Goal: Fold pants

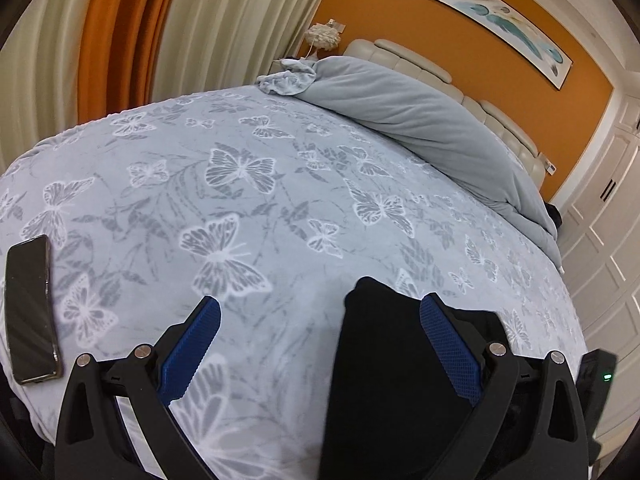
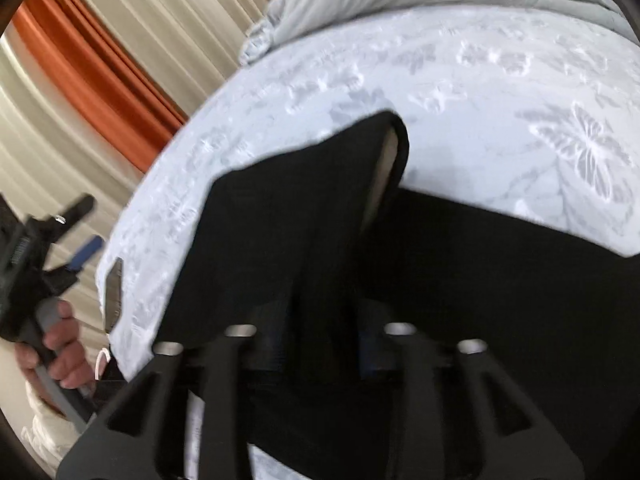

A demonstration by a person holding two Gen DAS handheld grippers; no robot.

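Black pants [image 1: 384, 372] lie on a light blue bed cover with a butterfly print [image 1: 248, 208]. In the left wrist view my left gripper [image 1: 320, 312] is open, its blue pads wide apart; the pants' end lies between them, near the right pad [image 1: 448, 344]. In the blurred right wrist view the pants [image 2: 280, 240] spread across the bed [image 2: 480, 80], with a pale lining showing at one opening. My right gripper [image 2: 324, 320] has its fingers close together with black cloth between them. The left gripper [image 2: 76, 240] shows at the left, held by a hand.
A dark phone [image 1: 32, 308] lies on the bed's left edge and shows in the right wrist view [image 2: 113, 296]. A rolled grey duvet [image 1: 432, 128] lies by the headboard. Cream and orange curtains [image 1: 120, 32] hang beyond the bed. White cupboard doors [image 1: 608, 240] stand right.
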